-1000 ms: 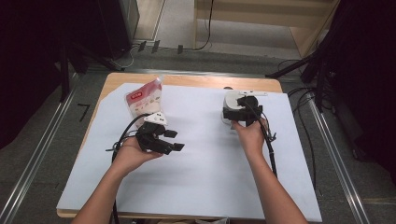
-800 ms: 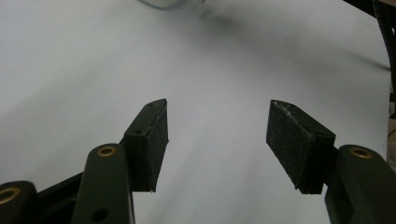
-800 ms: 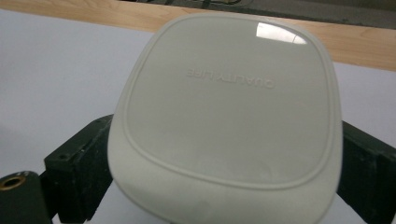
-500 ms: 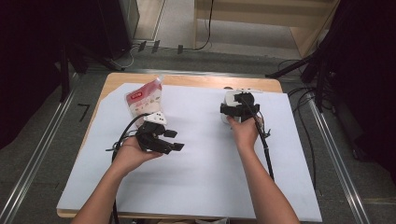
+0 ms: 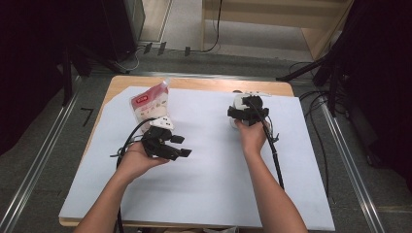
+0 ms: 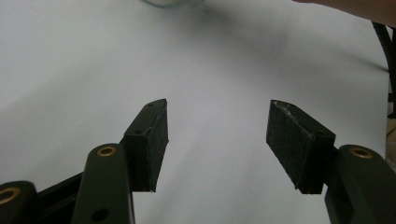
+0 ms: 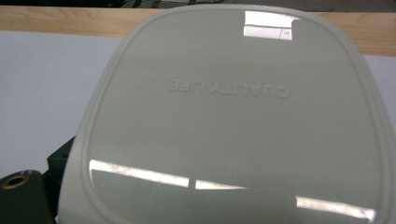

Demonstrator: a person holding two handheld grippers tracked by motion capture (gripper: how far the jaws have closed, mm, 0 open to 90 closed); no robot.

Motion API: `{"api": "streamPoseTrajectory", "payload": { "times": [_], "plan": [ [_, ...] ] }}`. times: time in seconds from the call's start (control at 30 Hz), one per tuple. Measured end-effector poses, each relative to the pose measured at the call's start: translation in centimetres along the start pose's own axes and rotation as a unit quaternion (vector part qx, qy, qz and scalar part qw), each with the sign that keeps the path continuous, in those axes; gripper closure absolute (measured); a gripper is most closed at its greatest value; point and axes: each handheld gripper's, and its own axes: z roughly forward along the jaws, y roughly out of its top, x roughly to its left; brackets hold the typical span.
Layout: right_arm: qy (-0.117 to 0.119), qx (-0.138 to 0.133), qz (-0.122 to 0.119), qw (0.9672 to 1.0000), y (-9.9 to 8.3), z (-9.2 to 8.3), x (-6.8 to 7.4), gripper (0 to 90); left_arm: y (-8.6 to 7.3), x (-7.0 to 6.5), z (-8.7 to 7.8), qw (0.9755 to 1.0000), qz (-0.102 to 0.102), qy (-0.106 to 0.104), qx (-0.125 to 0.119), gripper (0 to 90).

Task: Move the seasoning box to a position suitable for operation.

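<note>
White paper sheet (image 5: 204, 184) covers the wooden counter (image 5: 194, 83) over grey floor, left hand-held gripper (image 5: 176, 145) gaping empty, right hand-held gripper (image 5: 240, 114) at the grey rounded-square plastic lid (image 7: 233, 121), its grip impossible to tell

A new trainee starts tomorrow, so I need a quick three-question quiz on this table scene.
1. True or false: the left gripper holds something between its jaws.
2. Which words are embossed on the grey lid in front of the right gripper?
3. The red and white bag lies nearer which gripper: A left, B right?
Key: 1 false, its jaws stand open and empty; 2 QUALITY LIFE; 3 A.
</note>
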Motion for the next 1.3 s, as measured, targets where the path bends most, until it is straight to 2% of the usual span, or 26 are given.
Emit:
{"api": "streamPoseTrajectory", "payload": {
  "times": [0.13, 0.53, 0.77, 0.93, 1.07, 1.1, 1.13, 1.3],
  "plan": [
    [-0.017, -0.011, -0.027, 0.9994, -0.1, -0.4, 0.0, 15.1, 0.0, 0.1, -0.1, 1.0, -0.001, 0.001, 0.005, 40.0],
    [0.005, -0.006, -0.046, 0.9989, -0.1, -0.7, -0.5, 15.4, -0.1, 0.3, 0.0, 1.0, -0.005, 0.001, 0.005, 39.5],
    [0.021, -0.014, -0.06, 0.9979, 0.2, -1.9, -0.5, 15.4, -0.2, 0.4, 0.0, 1.0, -0.007, 0.0, 0.004, 39.3],
    [0.051, -0.023, -0.086, 0.9948, 0.7, -3.9, -0.7, 15.4, -0.2, 0.4, 0.0, 1.0, -0.006, 0.001, 0.007, 39.4],
    [0.077, -0.027, -0.108, 0.9907, 0.8, -5.6, -0.8, 15.4, -0.2, 0.4, 0.0, 0.9999, -0.01, 0.0, 0.004, 39.7],
    [0.077, -0.027, -0.108, 0.9907, 0.8, -5.6, -0.8, 15.4, -0.2, 0.4, 0.0, 0.9999, -0.01, 0.0, 0.004, 39.6],
    [0.091, -0.029, -0.121, 0.9881, 0.6, -6.5, -0.8, 15.4, -0.2, 0.4, 0.1, 1.0, -0.007, 0.002, 0.006, 39.6],
    [0.126, -0.033, -0.131, 0.9829, 0.1, -8.3, -1.1, 15.4, -0.2, 0.3, 0.3, 0.9999, -0.007, 0.001, 0.011, 39.5]
  ]
}}
